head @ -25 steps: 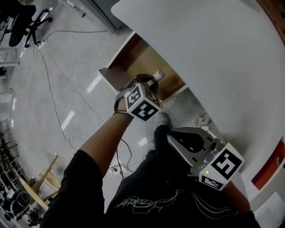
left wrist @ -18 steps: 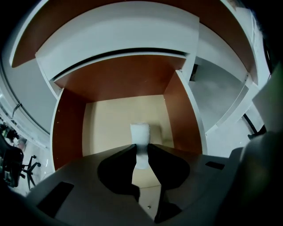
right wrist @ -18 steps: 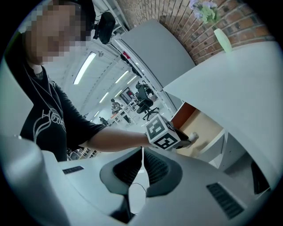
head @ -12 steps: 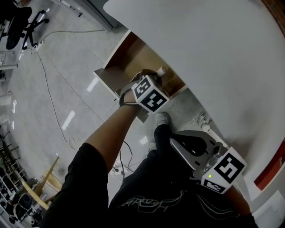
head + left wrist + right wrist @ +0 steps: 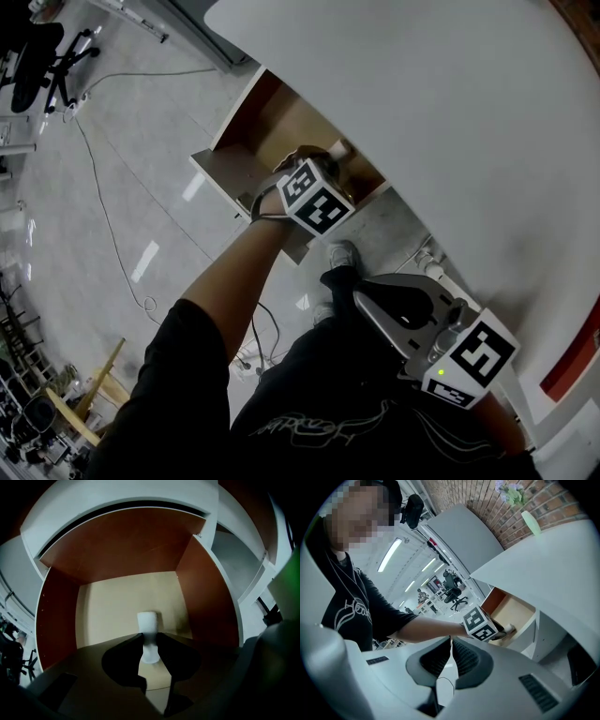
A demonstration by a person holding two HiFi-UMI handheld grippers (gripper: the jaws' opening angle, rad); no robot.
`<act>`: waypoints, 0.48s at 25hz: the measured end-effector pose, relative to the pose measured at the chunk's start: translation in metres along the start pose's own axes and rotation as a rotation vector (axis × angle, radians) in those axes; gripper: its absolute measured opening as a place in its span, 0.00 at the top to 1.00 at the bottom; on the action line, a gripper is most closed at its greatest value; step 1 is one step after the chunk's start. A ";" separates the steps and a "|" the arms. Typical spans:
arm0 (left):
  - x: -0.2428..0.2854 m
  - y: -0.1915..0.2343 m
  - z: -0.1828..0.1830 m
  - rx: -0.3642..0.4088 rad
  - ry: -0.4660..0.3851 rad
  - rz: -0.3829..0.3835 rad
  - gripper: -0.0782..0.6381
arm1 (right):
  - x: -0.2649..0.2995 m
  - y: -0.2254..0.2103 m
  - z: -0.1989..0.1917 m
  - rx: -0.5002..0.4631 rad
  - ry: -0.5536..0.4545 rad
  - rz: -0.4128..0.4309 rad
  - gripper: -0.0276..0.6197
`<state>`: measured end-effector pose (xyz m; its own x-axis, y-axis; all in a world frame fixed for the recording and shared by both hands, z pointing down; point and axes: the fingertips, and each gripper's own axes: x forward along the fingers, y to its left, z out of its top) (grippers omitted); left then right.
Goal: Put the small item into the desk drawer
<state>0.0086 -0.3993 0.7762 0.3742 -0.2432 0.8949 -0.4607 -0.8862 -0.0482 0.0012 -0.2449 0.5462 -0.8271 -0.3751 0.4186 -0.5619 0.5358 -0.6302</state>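
The small item (image 5: 339, 149) is a white cylinder, held low inside the open desk drawer (image 5: 246, 141). My left gripper (image 5: 333, 161) reaches into the drawer and is shut on it. In the left gripper view the item (image 5: 149, 632) stands upright between the dark jaws of the left gripper (image 5: 150, 648), over the drawer's tan floor (image 5: 117, 602); whether it touches the floor I cannot tell. My right gripper (image 5: 361, 292) hangs near the person's lap, away from the drawer, jaws together on nothing. The right gripper view shows the right gripper (image 5: 451, 643) facing the left arm and drawer (image 5: 513, 611).
The white desk top (image 5: 450, 112) overhangs the drawer's back. The drawer's brown side walls (image 5: 206, 592) close in left and right. A cable (image 5: 103, 187) runs over the grey floor, an office chair (image 5: 42, 52) stands far left, and a shoe (image 5: 342, 251) sits below the drawer.
My left gripper has moved deeper into the drawer with the white item in it. The right gripper has stayed in place.
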 end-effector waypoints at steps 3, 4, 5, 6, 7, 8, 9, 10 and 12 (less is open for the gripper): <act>-0.001 -0.001 0.000 -0.003 -0.002 0.004 0.73 | -0.001 0.002 -0.001 -0.002 -0.005 0.000 0.89; -0.002 -0.001 0.001 -0.007 -0.002 0.007 0.70 | -0.002 0.002 -0.001 -0.004 -0.005 0.000 0.89; -0.004 -0.001 0.001 -0.011 -0.004 0.012 0.68 | -0.004 0.003 -0.001 -0.006 -0.004 -0.002 0.89; -0.007 0.000 0.003 -0.013 -0.009 0.018 0.66 | -0.005 0.004 -0.001 -0.009 -0.004 -0.004 0.89; -0.011 0.000 0.005 -0.013 -0.015 0.024 0.64 | -0.007 0.005 0.000 -0.012 -0.004 -0.006 0.89; -0.017 0.001 0.007 -0.014 -0.022 0.031 0.62 | -0.008 0.007 0.001 -0.014 -0.006 -0.009 0.89; -0.022 0.001 0.009 -0.014 -0.029 0.036 0.61 | -0.009 0.009 0.002 -0.017 -0.008 -0.012 0.89; -0.029 0.002 0.010 -0.015 -0.035 0.039 0.60 | -0.010 0.011 0.002 -0.019 -0.010 -0.013 0.89; -0.043 0.004 0.013 -0.018 -0.050 0.046 0.58 | -0.010 0.016 0.004 -0.025 -0.016 -0.014 0.89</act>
<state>0.0008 -0.3971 0.7317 0.3918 -0.3031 0.8687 -0.4923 -0.8667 -0.0803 0.0003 -0.2355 0.5295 -0.8192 -0.3944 0.4163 -0.5734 0.5496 -0.6076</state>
